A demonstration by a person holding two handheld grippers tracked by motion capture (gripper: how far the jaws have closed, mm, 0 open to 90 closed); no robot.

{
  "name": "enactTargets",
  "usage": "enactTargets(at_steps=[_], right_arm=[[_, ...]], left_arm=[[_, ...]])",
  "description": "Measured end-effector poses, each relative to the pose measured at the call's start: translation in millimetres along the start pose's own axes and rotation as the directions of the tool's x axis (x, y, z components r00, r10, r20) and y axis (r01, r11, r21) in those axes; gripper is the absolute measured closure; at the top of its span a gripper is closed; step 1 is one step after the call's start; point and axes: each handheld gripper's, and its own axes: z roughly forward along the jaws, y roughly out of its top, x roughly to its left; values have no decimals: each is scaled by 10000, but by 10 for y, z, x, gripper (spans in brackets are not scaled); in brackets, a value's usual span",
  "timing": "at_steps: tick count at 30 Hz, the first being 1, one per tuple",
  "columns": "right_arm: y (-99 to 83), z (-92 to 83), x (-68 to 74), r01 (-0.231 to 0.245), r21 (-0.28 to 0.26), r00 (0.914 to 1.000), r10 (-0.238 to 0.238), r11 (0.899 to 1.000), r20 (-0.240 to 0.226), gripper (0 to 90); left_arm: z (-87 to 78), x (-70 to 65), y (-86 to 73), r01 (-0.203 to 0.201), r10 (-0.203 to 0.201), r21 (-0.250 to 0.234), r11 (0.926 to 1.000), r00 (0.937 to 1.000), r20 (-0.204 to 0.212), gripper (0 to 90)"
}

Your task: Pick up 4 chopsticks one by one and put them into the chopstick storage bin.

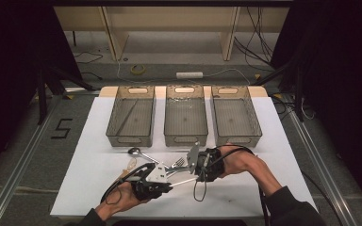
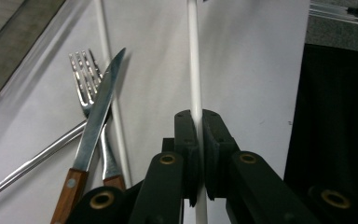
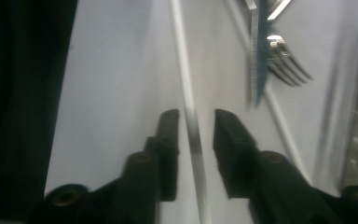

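The left gripper [image 2: 198, 140] pinched the white chopstick [image 2: 194, 70] near the table's [image 1: 264, 188] front edge. The right gripper [image 3: 196, 135] stood spread around it. Sorting into the three bins [image 1: 186, 136] remained; cutlery lay unsorted.

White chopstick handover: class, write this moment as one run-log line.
left gripper: shut on white chopstick | right gripper: open, jaws either side of it | knife: across fork
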Motion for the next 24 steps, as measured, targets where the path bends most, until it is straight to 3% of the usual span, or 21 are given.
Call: enactTargets(at_steps=[2, 3, 6, 9, 12, 15, 17, 22, 23, 24], right_arm=[[-33, -51, -11, -310, -447, 9993, 318, 9985, 178, 672], [-57, -88, -6, -446, -753, 9980, 478, 9962, 421, 612], [-126, -149, -8, -1119, -1547, 9875, 1273, 9816, 931, 507], [-231, -188, -6, -1762, -2545, 9684, 2138, 9509, 1283, 462], [-342, -228, 38, -2058, -3283, 9522, 2660, 9219, 1501, 429], [-423, -249, 101, -2401, -3824, 9246, 3302, 8923, 1899, 388], [-493, -236, 162, -2669, -4449, 8980, 3882, 8549, 2073, 378], [-653, -129, 268, -3321, -5584, 8269, 5195, 7602, 2153, 349], [-680, -122, 281, -3436, -5783, 8129, 5427, 7399, 2113, 346], [-704, -124, 291, -3580, -6039, 7969, 5701, 7122, 2000, 344]], left_arm=[[-7, 23, -17, 176, -176, -3, 9998, 9998, -128, 857], [-13, 38, -26, 263, -263, -24, 9997, 9995, -168, 857], [-50, 82, -46, 540, -544, -122, 9985, 9977, -413, 857], [-109, 131, -67, 895, -928, -440, 9950, 9925, -792, 857], [-193, 208, -93, 1460, -1553, -870, 9855, 9816, -1115, 857], [-271, 267, -119, 1872, -2030, -1244, 9744, 9706, -1290, 857], [-319, 307, -135, 2100, -2304, -1478, 9665, 9632, -1385, 857], [-425, 406, -168, 2636, -3013, -2068, 9422, 9366, -1789, 857], [-446, 426, -174, 2730, -3158, -2232, 9358, 9304, -1863, 857], [-469, 448, -180, 2831, -3302, -2357, 9297, 9241, -1922, 857]])
